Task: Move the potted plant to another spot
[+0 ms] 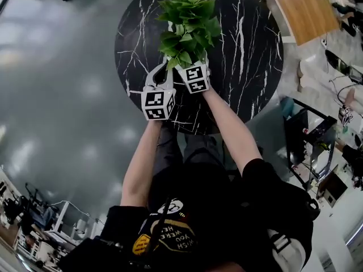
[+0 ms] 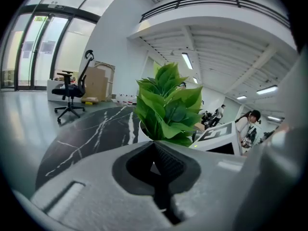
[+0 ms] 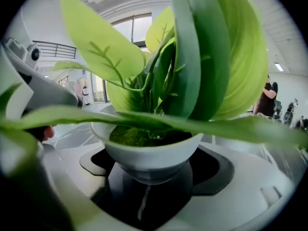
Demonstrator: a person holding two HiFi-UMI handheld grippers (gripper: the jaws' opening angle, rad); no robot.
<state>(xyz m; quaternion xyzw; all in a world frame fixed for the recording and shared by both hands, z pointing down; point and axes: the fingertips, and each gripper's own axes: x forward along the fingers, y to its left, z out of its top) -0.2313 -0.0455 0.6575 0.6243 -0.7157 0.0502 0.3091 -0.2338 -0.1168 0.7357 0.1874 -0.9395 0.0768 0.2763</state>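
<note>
The potted plant (image 1: 187, 24), broad green leaves in a small white pot (image 3: 149, 153), is over the round black marble table (image 1: 249, 50), toward its near side. My right gripper (image 1: 191, 62) has its jaws wide around the pot, and the pot wall sits in their dark notches (image 3: 149, 177). I cannot tell whether the pot's base touches the table. My left gripper (image 1: 160, 67) is just left of the plant, jaws closed together with nothing between them (image 2: 155, 148). In the left gripper view the plant (image 2: 168, 107) stands ahead and slightly right, next to the right gripper's marker cube (image 2: 221, 138).
Grey polished floor spreads to the table's left. A wooden tabletop (image 1: 303, 7) lies at the far right, and a black rack (image 1: 309, 137) stands to the near right. A black office chair (image 2: 72, 93) and cardboard boxes are beyond the table. People (image 2: 248, 124) stand in the background.
</note>
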